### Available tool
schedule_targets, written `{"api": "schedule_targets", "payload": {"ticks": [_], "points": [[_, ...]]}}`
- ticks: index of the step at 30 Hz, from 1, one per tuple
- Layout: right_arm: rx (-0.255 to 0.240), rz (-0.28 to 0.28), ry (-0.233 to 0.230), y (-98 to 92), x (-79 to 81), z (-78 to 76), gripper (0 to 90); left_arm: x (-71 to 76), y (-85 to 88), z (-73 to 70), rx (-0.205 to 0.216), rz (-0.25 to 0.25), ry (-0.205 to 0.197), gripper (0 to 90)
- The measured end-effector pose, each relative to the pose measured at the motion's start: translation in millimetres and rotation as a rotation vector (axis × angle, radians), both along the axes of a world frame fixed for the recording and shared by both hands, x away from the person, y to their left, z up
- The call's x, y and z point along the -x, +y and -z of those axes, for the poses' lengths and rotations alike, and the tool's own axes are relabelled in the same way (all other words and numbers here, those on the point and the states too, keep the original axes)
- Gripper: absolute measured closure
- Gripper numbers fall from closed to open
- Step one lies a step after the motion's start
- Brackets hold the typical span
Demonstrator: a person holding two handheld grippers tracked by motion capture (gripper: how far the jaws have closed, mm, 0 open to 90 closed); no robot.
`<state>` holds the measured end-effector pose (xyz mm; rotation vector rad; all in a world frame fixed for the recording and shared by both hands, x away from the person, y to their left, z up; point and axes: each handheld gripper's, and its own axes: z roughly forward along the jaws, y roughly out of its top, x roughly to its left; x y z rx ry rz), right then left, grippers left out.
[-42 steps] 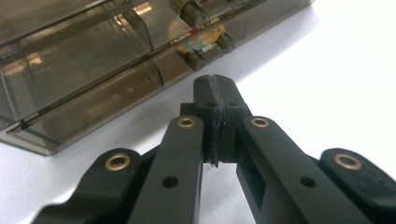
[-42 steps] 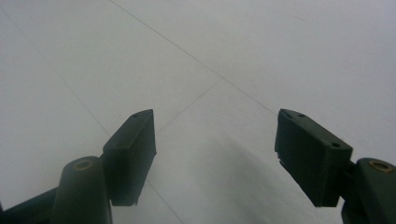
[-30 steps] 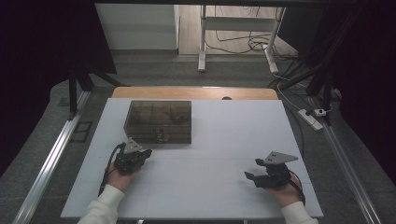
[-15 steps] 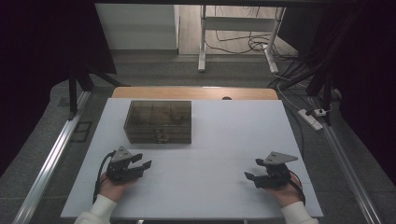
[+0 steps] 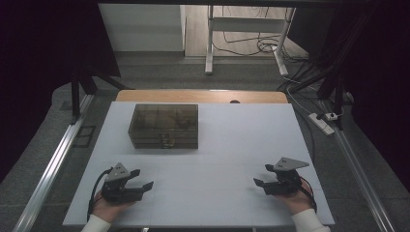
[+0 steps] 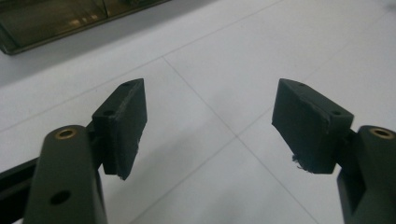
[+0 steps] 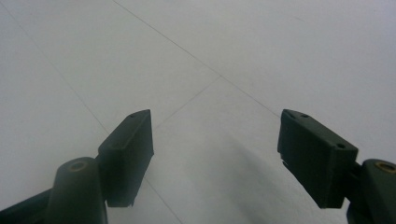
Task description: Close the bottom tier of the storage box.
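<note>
Left tongs (image 5: 145, 186) spread wide, nothing between the jaws; they have just been opening. Same in the left gripper view: left tongs (image 6: 210, 126) gaping over bare white surface (image 6: 233, 70). Right tongs (image 5: 261, 175) also spread, empty; in the right gripper view the right tongs (image 7: 215, 154) show only plain surface between the jaws.

Room: both tongs sit low on the white surface (image 5: 217, 145), near its front edge, left one toward the front-left corner, right one toward the front-right corner. Wide bare stretch between the two, and bare surface ahead of each. A strip of wooden tabletop (image 5: 145, 95) shows past the far edge. Metal rail (image 5: 53, 164) runs along the left side on the floor, another along the right.

Change from earlier frames: left tongs were up close to the front-left corner of the dark box, jaws pressed together; now pulled back toward the person and spread. Right tongs same place, same spread. Box has not shifted.

Dark translucent box (image 5: 164, 125), lid down, lies flat in the far-left part of the surface. It is ahead of the left tongs and a bit right, apart, no contact. Its near edge shows as dark box (image 6: 56, 21) at the top left of the left gripper view. Well apart from the right tongs, diagonally far-left of them.
</note>
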<state>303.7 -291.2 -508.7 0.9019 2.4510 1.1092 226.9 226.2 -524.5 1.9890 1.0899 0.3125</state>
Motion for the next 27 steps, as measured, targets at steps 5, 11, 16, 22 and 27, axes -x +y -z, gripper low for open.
{"api": "schedule_targets", "payload": {"ticks": [5,11,16,22,27], "points": [[-0.001,0.005,-0.006,-0.2,0.2,0.2,26.8,0.7,1.2,-0.7,0.014,0.008,-0.002,26.8],[0.006,0.003,-0.004,-0.6,-0.4,1.1,26.8,-9.9,-6.4,-0.8,0.004,0.018,0.004,26.5],[0.006,0.001,-0.006,-0.9,0.5,1.3,26.8,-8.7,-7.0,-1.2,0.005,0.023,0.006,26.4],[0.007,0.001,-0.011,-1.2,1.2,0.8,26.4,-8.4,-5.8,-1.3,0.012,0.023,0.007,25.1],[0.006,0.002,-0.012,-1.8,1.2,0.8,26.5,-8.3,-6.6,0.0,0.006,0.027,0.012,24.9]]}}
